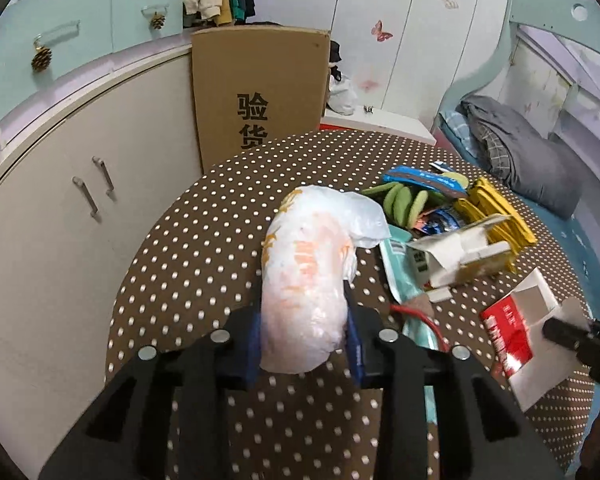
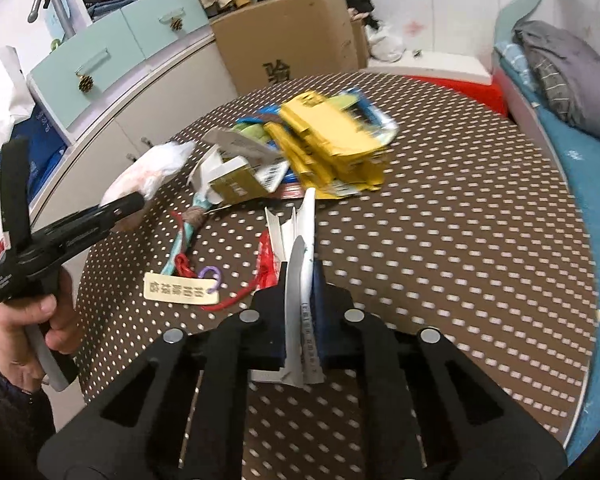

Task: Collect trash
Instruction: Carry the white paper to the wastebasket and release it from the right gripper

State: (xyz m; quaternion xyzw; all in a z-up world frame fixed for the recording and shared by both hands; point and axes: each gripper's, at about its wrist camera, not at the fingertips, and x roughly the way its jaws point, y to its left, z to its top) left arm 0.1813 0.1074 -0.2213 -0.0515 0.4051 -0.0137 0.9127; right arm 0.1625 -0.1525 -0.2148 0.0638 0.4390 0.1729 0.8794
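My left gripper (image 1: 306, 320) is shut on a crumpled white plastic bag with orange print (image 1: 304, 276) and holds it above the dotted table (image 1: 204, 240); it also shows in the right wrist view (image 2: 140, 178). My right gripper (image 2: 302, 280) is shut on a flattened red and white carton (image 2: 300, 248), which also shows in the left wrist view (image 1: 520, 328). A pile of trash lies on the table: yellow packets (image 2: 332, 136), a white and gold box (image 2: 236, 176), green and blue wrappers (image 1: 412, 200), a teal wrapper (image 1: 400, 276).
A tag with red cord (image 2: 180, 292) lies on the table near the front. A cardboard box (image 1: 260, 88) and white cupboards (image 1: 60, 216) stand behind and left. A bed (image 2: 580, 128) is at the right.
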